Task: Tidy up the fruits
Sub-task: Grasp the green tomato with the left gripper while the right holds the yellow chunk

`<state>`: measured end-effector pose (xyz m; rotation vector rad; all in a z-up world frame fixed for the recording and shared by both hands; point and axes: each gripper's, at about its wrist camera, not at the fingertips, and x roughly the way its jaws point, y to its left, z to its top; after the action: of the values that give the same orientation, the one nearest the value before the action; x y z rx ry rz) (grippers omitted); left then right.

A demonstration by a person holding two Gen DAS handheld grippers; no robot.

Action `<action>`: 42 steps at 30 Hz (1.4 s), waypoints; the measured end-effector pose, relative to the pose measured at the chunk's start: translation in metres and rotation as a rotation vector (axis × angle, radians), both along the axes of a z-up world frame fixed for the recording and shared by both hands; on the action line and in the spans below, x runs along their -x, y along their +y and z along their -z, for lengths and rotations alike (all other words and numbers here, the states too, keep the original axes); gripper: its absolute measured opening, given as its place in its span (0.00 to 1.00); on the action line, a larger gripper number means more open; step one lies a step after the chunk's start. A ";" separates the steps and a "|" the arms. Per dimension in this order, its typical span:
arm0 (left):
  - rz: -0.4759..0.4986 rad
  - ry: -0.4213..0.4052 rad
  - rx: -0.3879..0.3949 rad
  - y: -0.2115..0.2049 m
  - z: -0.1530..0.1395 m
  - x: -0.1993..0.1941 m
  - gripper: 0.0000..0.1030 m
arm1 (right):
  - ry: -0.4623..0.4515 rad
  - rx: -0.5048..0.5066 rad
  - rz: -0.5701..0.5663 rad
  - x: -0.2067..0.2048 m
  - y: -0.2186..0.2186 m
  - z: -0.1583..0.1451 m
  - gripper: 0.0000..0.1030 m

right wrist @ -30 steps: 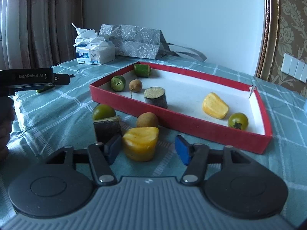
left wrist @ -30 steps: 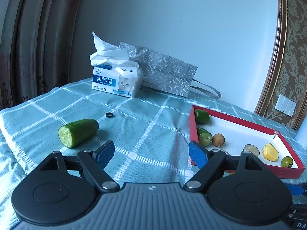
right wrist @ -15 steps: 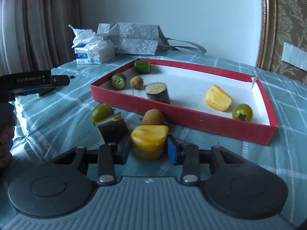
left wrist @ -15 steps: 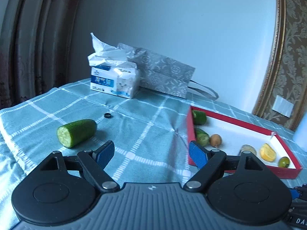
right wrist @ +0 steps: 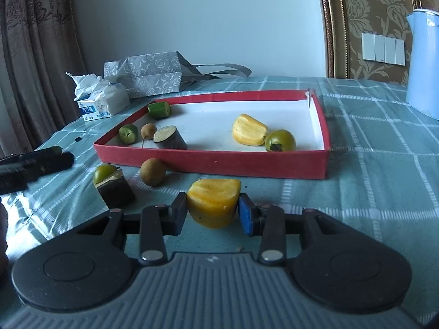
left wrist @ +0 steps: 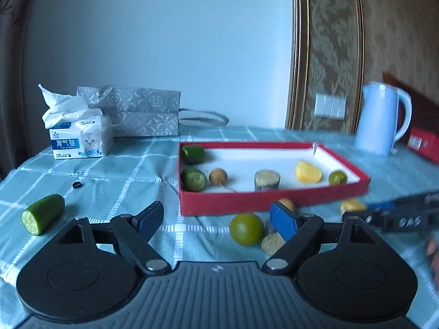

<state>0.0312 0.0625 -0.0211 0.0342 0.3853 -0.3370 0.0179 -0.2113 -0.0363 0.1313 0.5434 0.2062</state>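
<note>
Right wrist view first: my right gripper (right wrist: 212, 209) is clamped on the yellow fruit chunk (right wrist: 214, 201), both blue pads pressed to its sides, just in front of the red tray (right wrist: 214, 163). Near it on the checked cloth (right wrist: 370, 164) I see a brown round fruit (right wrist: 153, 171), a dark cut block (right wrist: 115, 190) and a green fruit (right wrist: 103, 172) touching that block's far side. Inside the tray lie another yellow chunk (right wrist: 249, 133) touching a green tomato-like fruit (right wrist: 280, 140), a dark-skinned cut piece (right wrist: 170, 138), a small brown fruit (right wrist: 148, 131) and two cucumber pieces (right wrist: 158, 109). Behind the tray sit a tissue pack (right wrist: 103, 102) and a grey patterned bag (right wrist: 145, 75); a pale blue kettle (right wrist: 424, 63) stands far right.

Over on the left wrist view, my left gripper (left wrist: 216, 219) hangs wide apart with nothing between the pads. A green fruit (left wrist: 246, 229) lies just ahead of it, outside the tray (left wrist: 247, 205). A cut cucumber piece (left wrist: 42, 213) rests alone on the cloth, well left of the tray, with a small black ring (left wrist: 77, 184) beyond it. At the right edge I can make out the other gripper's dark, blurred body.
</note>
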 end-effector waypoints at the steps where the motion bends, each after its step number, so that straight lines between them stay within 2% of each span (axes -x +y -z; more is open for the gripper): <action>1: -0.010 0.013 -0.004 0.000 0.001 -0.003 0.82 | -0.003 -0.001 0.000 0.000 0.000 0.000 0.36; 5: -0.061 0.066 -0.030 0.000 0.006 -0.017 0.82 | -0.002 -0.018 -0.002 0.000 -0.002 0.000 0.36; 21: 0.016 0.089 -0.140 -0.042 0.012 -0.036 0.83 | -0.004 -0.040 -0.011 0.001 -0.005 0.000 0.36; 33: -0.024 0.161 -0.124 -0.051 0.015 -0.052 0.83 | -0.013 -0.048 -0.007 0.001 -0.007 0.000 0.36; 42: -0.014 0.172 -0.102 -0.052 0.015 -0.046 0.75 | -0.016 -0.053 0.004 0.001 -0.009 0.000 0.37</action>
<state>0.0770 0.0103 -0.0359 0.1031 0.5726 -0.3072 0.0172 -0.2204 -0.0361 0.1820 0.5222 0.2174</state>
